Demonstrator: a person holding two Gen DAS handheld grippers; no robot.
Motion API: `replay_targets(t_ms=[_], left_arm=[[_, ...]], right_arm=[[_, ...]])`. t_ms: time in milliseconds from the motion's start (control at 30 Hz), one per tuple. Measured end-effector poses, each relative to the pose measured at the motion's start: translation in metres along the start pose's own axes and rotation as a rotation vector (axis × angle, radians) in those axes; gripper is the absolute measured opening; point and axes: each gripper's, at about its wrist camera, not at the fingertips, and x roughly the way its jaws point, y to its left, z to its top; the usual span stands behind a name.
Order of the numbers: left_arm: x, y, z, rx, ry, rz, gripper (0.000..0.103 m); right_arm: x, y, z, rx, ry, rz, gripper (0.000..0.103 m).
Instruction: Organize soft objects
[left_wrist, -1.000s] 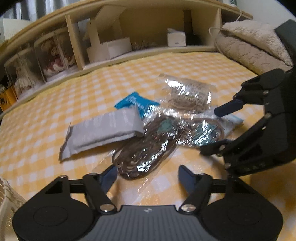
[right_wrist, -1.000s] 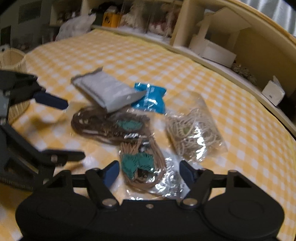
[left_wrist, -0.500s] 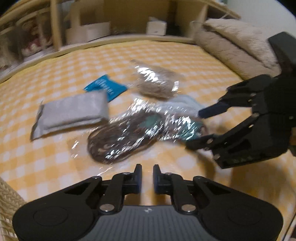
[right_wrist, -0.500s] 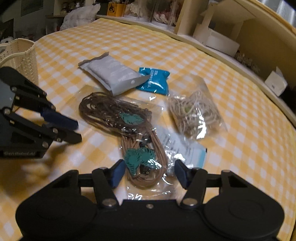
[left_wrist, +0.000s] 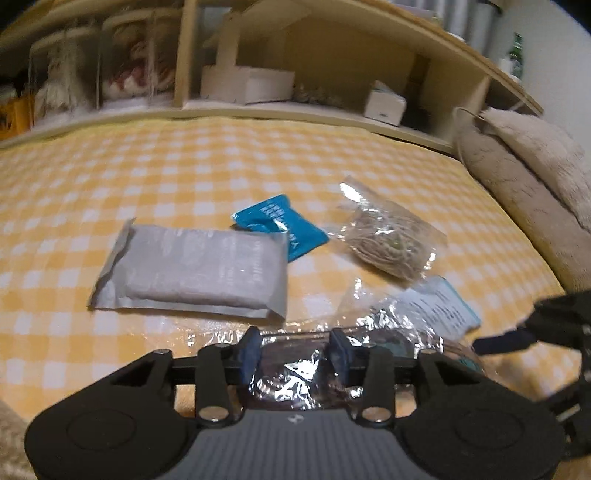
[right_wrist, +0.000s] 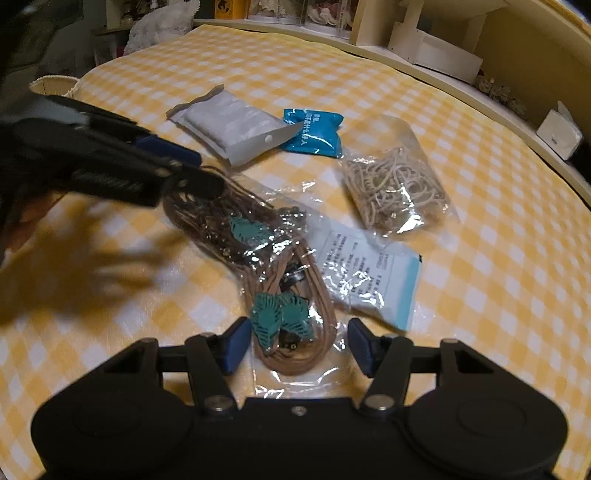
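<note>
Several soft packets lie on the yellow checked bedcover. My left gripper has its jaws on either side of the clear bag of dark brown cord, which fills the gap; it also shows in the right wrist view. My right gripper is open with the clear bag of tan cord and teal leaf tags between its fingers. A grey packet, a blue packet, a bag of pale string and a white-and-teal packet lie close by.
A wicker basket stands at the far left of the bed. Wooden headboard shelves hold white boxes and clear containers. Beige pillows lie at the right. My right gripper's fingers show in the left wrist view.
My left gripper was shut and empty behind the dark cord bag; now it has opened, moved forward and sits around that bag. My right gripper stays open over the tan cord bag.
</note>
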Motion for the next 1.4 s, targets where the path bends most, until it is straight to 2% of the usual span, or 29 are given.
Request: replay_targets(t_ms=[33,100,233,367,667,867,967,1100,1167,1333,1400], left_arm=[[0.004,0.002,0.001,-0.010,0.000,-0.002,0.054],[0.008,0.004,0.005,-0.011,-0.002,0.000,0.077],[0.011,0.007,0.006,-0.029,-0.020,0.006,0.084],[0.014,0.009,0.002,-0.006,0.004,-0.004,0.091],[-0.005,-0.010,-0.017,0.076,0.107,-0.042,0.091],[-0.021,-0.025,-0.029,0.141,0.193,-0.119,0.091],[-0.027,-0.034,-0.024,0.177,0.157,-0.132,0.091],[-0.020,-0.043,-0.009,0.266,0.071,-0.078,0.092],[-0.011,-0.043,0.001,0.276,0.056,-0.056,0.092],[0.020,-0.039,0.017,0.242,0.112,-0.049,0.095],[0.030,-0.037,0.017,0.228,0.149,-0.072,0.095]], right_arm=[[0.000,0.000,0.000,0.002,-0.001,0.002,0.059],[0.000,-0.001,0.000,0.004,-0.001,0.004,0.059],[0.001,-0.002,0.000,0.007,-0.003,0.008,0.059],[0.001,-0.001,0.000,0.010,-0.002,0.008,0.059],[0.000,-0.002,-0.002,0.029,0.000,0.018,0.059],[-0.001,-0.003,-0.004,0.037,0.003,0.021,0.059],[-0.001,-0.004,-0.005,0.044,0.002,0.029,0.059],[-0.001,-0.005,-0.006,0.051,-0.002,0.035,0.059],[-0.001,-0.004,-0.006,0.049,-0.003,0.035,0.059],[0.000,-0.006,-0.007,0.054,-0.008,0.045,0.060],[0.000,-0.006,-0.008,0.055,-0.010,0.046,0.060]])
